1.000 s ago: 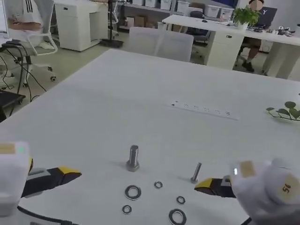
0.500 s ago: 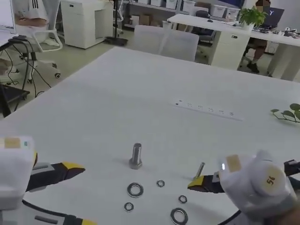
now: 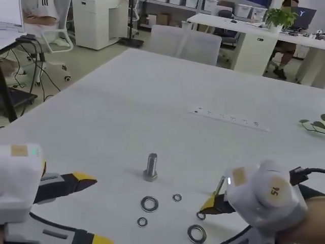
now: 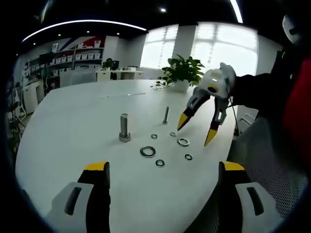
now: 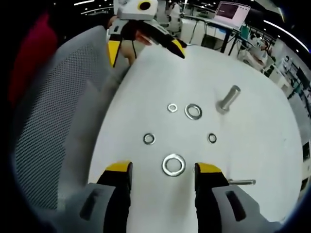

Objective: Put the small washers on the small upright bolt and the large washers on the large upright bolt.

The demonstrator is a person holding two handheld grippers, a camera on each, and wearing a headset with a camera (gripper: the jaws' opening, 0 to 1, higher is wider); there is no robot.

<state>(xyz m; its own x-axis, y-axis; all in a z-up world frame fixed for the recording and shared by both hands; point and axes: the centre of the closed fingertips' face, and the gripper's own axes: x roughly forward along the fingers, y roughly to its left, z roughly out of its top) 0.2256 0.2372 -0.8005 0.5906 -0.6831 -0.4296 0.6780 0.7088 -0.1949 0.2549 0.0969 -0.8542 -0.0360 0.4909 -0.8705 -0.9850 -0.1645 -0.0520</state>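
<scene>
On the white table (image 3: 152,112) stand a large upright bolt (image 3: 151,168) and, to its right, a thin small upright bolt (image 3: 219,185). In front of them lie two large washers (image 3: 149,204) (image 3: 196,234) and small washers (image 3: 176,197) (image 3: 142,221). My right gripper (image 3: 208,207) hovers open over the washers near the small bolt. In the right gripper view a large washer (image 5: 174,164) lies between the open jaws of the right gripper (image 5: 163,167), untouched. My left gripper (image 3: 94,208) is open at the left, clear of everything, and in its own view the left gripper (image 4: 163,167) looks at the large bolt (image 4: 124,127).
A white power strip (image 3: 231,119) lies across the table further back. Plant leaves (image 3: 316,124) reach in at the right edge. Beyond the table are a chair (image 3: 185,46), desks and cabinets. The table's near edge is close behind the washers.
My right gripper has moved left from beside the small bolt to above the near washers. The left gripper has hardly shifted. The head camera has tilted a little.
</scene>
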